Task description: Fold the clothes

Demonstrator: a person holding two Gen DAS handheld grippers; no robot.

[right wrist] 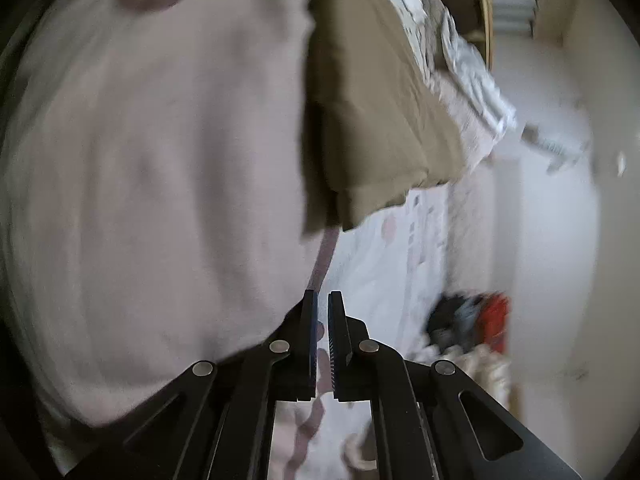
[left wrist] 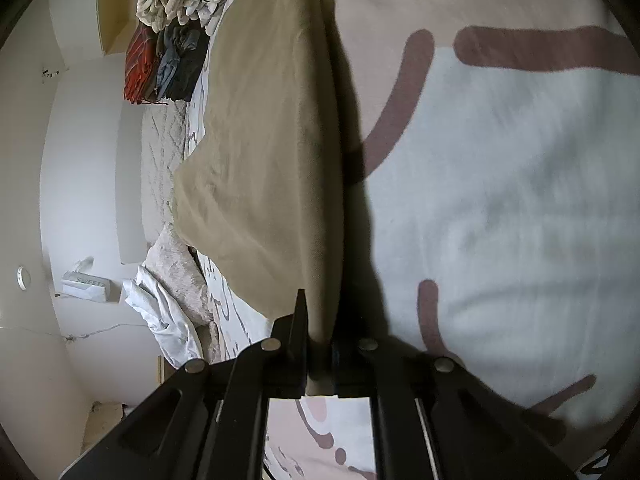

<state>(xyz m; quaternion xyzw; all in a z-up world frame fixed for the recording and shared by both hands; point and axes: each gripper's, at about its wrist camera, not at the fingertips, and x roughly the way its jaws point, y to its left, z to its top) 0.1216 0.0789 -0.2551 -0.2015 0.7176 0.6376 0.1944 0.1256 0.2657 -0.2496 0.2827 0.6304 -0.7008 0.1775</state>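
Tan garment lies on the bed, over a white cover with brown line print. It looks already folded at least once — a doubled edge shows in the right wrist view.

Left gripper: fingers nearly closed, pinching the tan cloth's near edge; the fabric runs straight into the gap. Right gripper: fingers narrow, only a slit between them, nothing visibly held; the tan cloth sits well ahead of the tips.

Handling, as a judgement: light, soft woven cloth, no stiffness, it will sag and drag between two grips. Not slippery on the bedding, so it should stay put when released. Best hold is at corners or along the hemmed edge, both grippers on the same side, to keep the fold line straight.

Hard to read: right view is motion-blurred. A pile of other clothes sits at the far end of the bed — red, dark and cream items, count unclear. The garment's type is unclear, and the left gripper's right finger is lost in shadow.
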